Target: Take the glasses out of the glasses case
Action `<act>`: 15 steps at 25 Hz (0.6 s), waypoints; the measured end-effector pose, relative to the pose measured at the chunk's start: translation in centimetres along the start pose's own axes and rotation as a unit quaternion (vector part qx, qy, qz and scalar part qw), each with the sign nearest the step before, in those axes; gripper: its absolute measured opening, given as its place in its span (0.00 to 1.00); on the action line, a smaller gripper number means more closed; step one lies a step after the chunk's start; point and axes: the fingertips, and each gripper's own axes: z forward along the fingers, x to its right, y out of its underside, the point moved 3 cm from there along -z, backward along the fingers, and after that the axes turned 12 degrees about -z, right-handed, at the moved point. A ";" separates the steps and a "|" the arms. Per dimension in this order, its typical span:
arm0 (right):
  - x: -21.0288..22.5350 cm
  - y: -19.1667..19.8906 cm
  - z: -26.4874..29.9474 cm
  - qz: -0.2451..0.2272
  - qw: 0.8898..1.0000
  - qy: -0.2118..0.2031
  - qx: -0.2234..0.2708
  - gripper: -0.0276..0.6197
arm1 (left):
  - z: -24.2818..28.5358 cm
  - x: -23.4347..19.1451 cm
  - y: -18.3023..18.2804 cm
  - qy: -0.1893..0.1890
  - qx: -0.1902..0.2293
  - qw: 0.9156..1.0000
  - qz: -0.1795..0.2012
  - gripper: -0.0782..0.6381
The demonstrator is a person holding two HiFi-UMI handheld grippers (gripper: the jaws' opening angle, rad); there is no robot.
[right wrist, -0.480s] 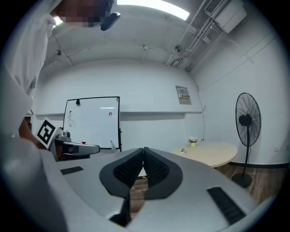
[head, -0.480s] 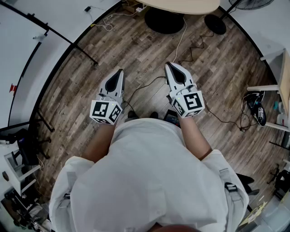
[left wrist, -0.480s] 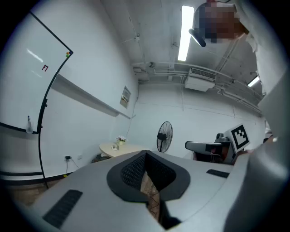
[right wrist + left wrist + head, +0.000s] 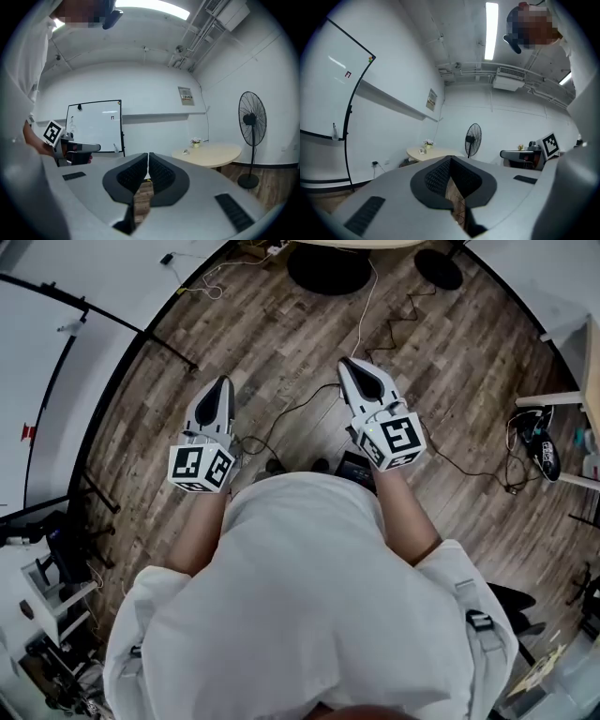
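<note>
I find no glasses case and no glasses in any of my views, so I cannot say where they lie. My left gripper [image 4: 221, 382] has its jaws together with nothing between them, and only floor planks show through the slit below the pads. My right gripper [image 4: 349, 364] is likewise closed and empty. Both point forward, side by side and apart, just ahead of the person's white shirt [image 4: 300, 596] and above the wooden floor [image 4: 281, 334]. Across the room stand a round table [image 4: 213, 153], a pedestal fan [image 4: 252, 119] and a whiteboard [image 4: 93, 125]
</note>
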 end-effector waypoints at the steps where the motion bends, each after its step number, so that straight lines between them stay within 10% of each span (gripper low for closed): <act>1: 0.5 0.3 -0.3 0.000 1.000 -0.004 -0.001 0.08 | -0.1 0.3 0.1 -0.001 -0.004 1.000 0.004 0.12; 15: 1.9 4.6 0.2 0.040 0.999 -0.033 -0.010 0.08 | 0.4 -2.0 4.0 -0.028 -0.042 0.999 -0.020 0.12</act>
